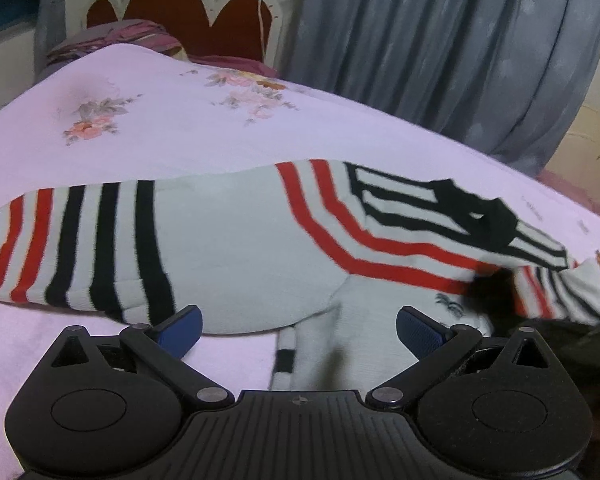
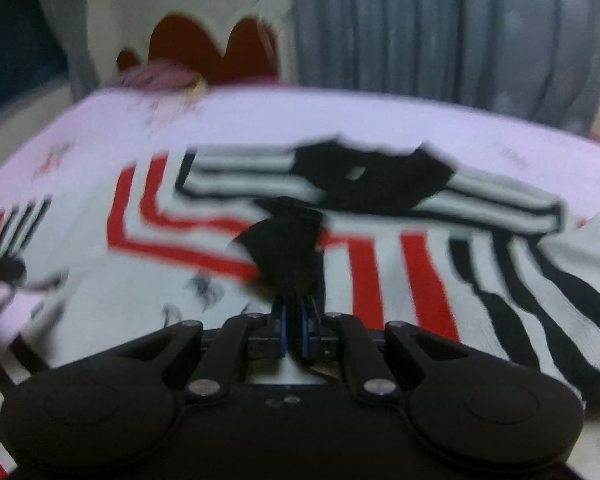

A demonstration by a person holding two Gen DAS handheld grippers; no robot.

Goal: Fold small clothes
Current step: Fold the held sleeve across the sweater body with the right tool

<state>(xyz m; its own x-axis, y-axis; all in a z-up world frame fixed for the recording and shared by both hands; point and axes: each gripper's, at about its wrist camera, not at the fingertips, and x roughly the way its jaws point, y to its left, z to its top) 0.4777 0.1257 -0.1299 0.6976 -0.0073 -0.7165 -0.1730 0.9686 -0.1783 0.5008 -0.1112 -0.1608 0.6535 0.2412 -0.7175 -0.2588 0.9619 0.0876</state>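
Observation:
A small white sweater (image 1: 244, 248) with red and black stripes lies across the pale floral bedspread (image 1: 160, 128). My left gripper (image 1: 298, 330) is open, its blue pads on either side of the sweater's near edge, holding nothing. My right gripper (image 2: 294, 326) is shut on a black cuff of the sweater (image 2: 288, 248), which bunches up from between its fingers. The right wrist view is blurred; the sweater's black collar (image 2: 372, 176) shows beyond the cuff. In the left wrist view the same black cuff (image 1: 492, 292) shows at right, with a dark shape beside it.
A white headboard with dark red heart-shaped panels (image 1: 188, 12) stands at the far end of the bed, with a purple pillow (image 1: 112, 40) in front of it. Grey-blue curtains (image 1: 440, 40) hang along the right side.

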